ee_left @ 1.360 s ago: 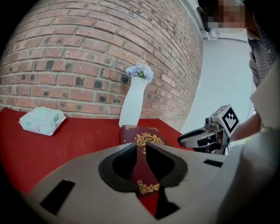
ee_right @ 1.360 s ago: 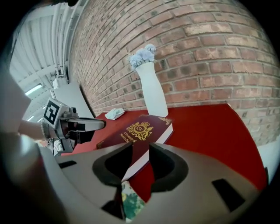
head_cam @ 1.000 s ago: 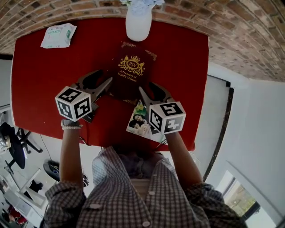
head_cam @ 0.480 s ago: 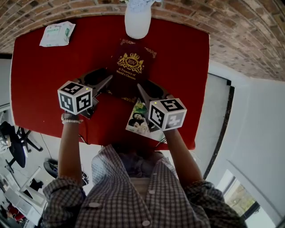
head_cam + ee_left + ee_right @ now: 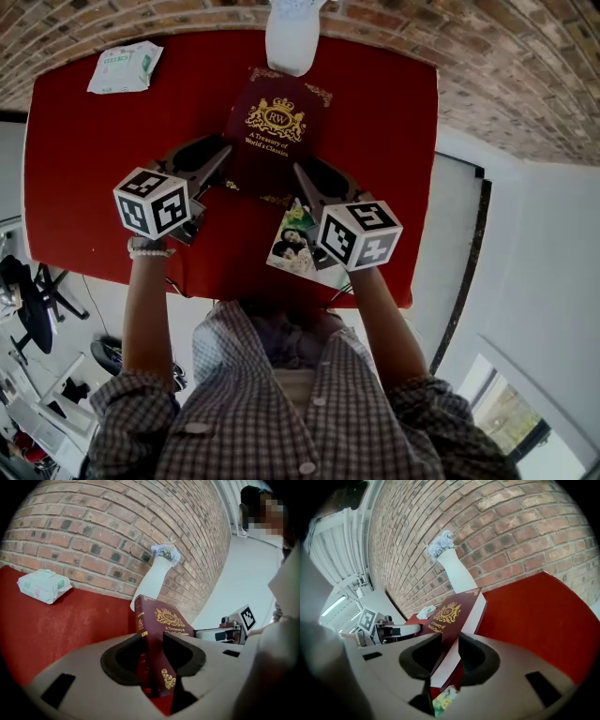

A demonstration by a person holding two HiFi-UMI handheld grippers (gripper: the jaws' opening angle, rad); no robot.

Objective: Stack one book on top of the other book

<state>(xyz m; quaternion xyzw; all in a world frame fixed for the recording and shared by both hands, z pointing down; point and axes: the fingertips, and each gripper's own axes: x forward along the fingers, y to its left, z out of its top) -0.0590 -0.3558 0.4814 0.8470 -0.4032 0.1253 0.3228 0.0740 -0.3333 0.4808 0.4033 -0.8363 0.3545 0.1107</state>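
Head view: maroon book [image 5: 277, 131] mid red desk [image 5: 94, 169], vase [image 5: 292, 37] at its 12 o'clock, picture book [image 5: 295, 246] at its 6 o'clock. My left hand-held gripper [image 5: 223, 161] meets its 8 o'clock corner and my right hand-held gripper [image 5: 305, 183] its 4 o'clock corner.
Left gripper view: jaws, just closing, clamp the spine.
Right gripper view: jaws, just closing, clamp the page edge.

Overhead, two tool-level; likely shared book [image 5: 275, 131]
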